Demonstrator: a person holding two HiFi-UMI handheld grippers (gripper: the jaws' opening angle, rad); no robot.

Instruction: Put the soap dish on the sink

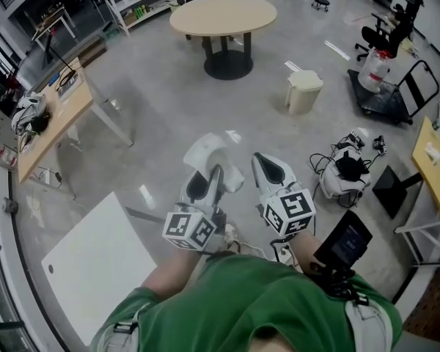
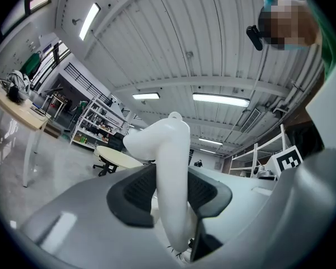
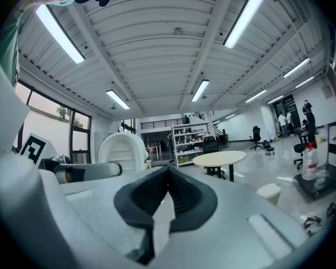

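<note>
Soap dish (image 2: 171, 172): white, pinched on its lower end between the pads of the left gripper (image 2: 173, 190). Seen edge-on in the left gripper view. Long axis runs up out of the jaws, nearly upright, with the top end curling over to the left. In the head view the soap dish (image 1: 211, 155) sticks out beyond the left gripper (image 1: 205, 180), pointing away from the person toward the round table (image 1: 222, 13). Carried in the air over bare grey floor, touching nothing but the pads.

Right gripper (image 3: 169, 171): pads pressed together at the tips, nothing between them. In the head view the right gripper (image 1: 271, 169) sits just beside the left one, apart from it, both aimed the same way. Its camera catches the dish's ribbed white face (image 3: 123, 150) off to its left.

Around: white bin (image 1: 303, 90) to the right of the table, white board (image 1: 95, 262) flat on the floor at lower left, wooden desk (image 1: 55, 119) along the left side.
</note>
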